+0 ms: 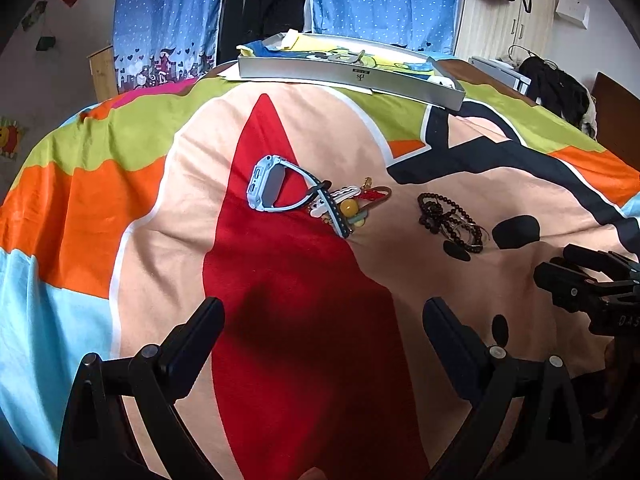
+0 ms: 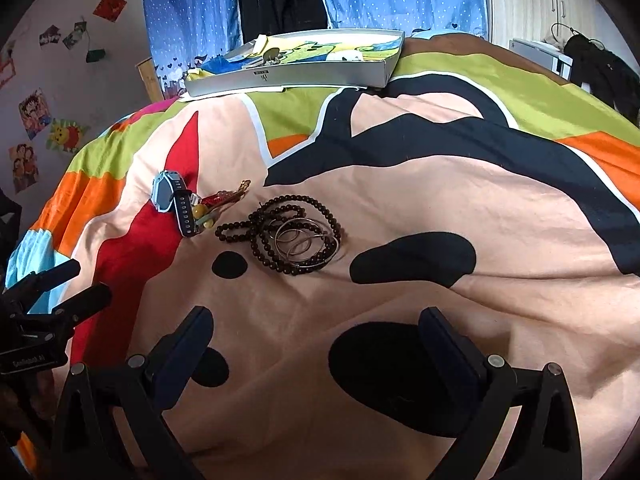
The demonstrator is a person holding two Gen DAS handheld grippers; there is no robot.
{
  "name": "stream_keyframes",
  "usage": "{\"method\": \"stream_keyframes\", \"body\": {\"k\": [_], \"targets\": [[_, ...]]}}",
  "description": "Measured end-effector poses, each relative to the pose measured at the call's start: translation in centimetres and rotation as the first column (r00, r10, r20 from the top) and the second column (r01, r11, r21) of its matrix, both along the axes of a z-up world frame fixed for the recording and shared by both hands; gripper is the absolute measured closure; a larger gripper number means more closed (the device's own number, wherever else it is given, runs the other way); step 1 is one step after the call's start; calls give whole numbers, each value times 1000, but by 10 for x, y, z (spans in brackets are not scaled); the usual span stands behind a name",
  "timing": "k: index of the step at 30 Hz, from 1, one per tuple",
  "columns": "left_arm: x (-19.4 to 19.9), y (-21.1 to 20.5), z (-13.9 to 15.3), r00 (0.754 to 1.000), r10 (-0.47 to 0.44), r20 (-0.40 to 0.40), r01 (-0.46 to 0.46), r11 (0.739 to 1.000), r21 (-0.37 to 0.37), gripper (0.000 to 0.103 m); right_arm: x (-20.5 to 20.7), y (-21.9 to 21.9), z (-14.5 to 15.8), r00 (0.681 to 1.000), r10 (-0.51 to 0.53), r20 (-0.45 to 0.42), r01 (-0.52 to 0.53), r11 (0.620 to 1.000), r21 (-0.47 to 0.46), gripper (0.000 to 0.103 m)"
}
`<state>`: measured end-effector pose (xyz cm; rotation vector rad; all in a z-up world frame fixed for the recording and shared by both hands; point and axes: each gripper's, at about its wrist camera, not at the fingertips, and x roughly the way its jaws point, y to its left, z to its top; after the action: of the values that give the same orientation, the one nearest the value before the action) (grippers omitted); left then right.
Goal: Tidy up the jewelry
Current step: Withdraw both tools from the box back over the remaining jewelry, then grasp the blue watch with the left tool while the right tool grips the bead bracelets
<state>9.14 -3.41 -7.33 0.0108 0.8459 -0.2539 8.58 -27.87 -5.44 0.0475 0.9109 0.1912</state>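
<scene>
On the colourful bedspread lies a pale blue watch (image 1: pixel 269 184) (image 2: pixel 164 192), its dark strap across a small heap of colourful charms and a red-gold trinket (image 1: pixel 352 204) (image 2: pixel 218 204). To their right sits a tangle of dark bead strings with thin silver bangles (image 1: pixel 450 220) (image 2: pixel 288 236). A shallow grey box (image 1: pixel 352 74) (image 2: pixel 296 74) with a cartoon-printed lining stands at the far edge of the bed. My left gripper (image 1: pixel 324 320) is open, low over the red patch, short of the watch. My right gripper (image 2: pixel 316 328) is open, short of the beads. Each gripper shows at the other view's edge.
Blue dotted curtains (image 1: pixel 168 20) and dark hanging clothes fill the background. A pale wardrobe (image 1: pixel 504 20) stands at the right, with a dark bag (image 1: pixel 556 84) on a stand beside the bed. Pictures are stuck on the left wall (image 2: pixel 36 116).
</scene>
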Motion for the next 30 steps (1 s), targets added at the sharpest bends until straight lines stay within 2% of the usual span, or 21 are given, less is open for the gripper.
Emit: {"method": "stream_keyframes", "body": {"k": [6,13,20,25,27,30], "targets": [[7,3,1,1000,9,-2,-9,1000,-5,6,1,0,1,1000,0,17,0,1000,6,0],[27,12,7,999,34,4,-34,998,-46,6,10,2,6,997,13,80,-14,1000,12,0],[53,20,9,998,61,18,-60,997,-55,6,21,4,7,991,36,132,-35,999,-4,0],[73,20,9,998,46,31,-44,997,-58,10,34,3,5,987,48,153,-46,999,-18,21],[81,16,8,999,27,29,-25,998,-56,18,43,2,0,988,54,142,-53,999,-5,26],[95,12,5,1000,8,12,-7,998,-65,31,58,3,-7,991,72,114,-73,997,10,47]]}}
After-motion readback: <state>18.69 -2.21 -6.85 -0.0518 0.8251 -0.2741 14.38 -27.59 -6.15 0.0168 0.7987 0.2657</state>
